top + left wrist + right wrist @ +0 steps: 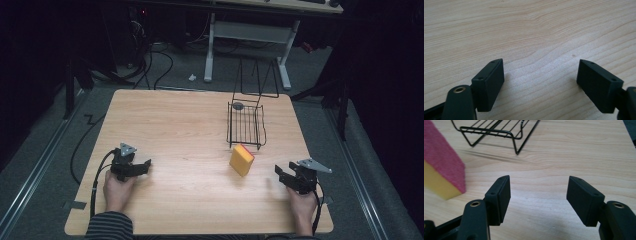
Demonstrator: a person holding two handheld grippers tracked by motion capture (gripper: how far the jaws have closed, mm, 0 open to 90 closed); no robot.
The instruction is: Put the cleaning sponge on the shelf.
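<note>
- Here, the wooden surface (190, 130) lies bare between the two grippers, so there is broad open room across its middle and left part.
- The left gripper (134, 167) sits near the surface's left front edge, held by a hand (118, 190); in the left gripper view its jaws stand wide apart, with only wood grain between and ahead of them.
- The right gripper (290, 177) sits near the right front corner, close to the surface's right edge; its jaws stand partly open, nothing between them, and they point across the surface toward the left.
- The sponge (242, 159) stands on edge, tilted, ahead of the right gripper's jaws and off to their left side, near but not touching them.
- In the right gripper view the sponge (441, 172) shows a coarse pink-red scouring layer over a yellow foam body; in the high view the same block looks orange-yellow with a red strip along its top.
- A black wire rack (246, 122) stands just beyond the sponge, farther from the jaws; its feet rest on the wood, and whether the sponge touches its nearest foot I cannot tell.
- Straight ahead of the right gripper's jaws the wood is bare, with the rack's legs (515, 143) farther ahead and to the left.
</note>
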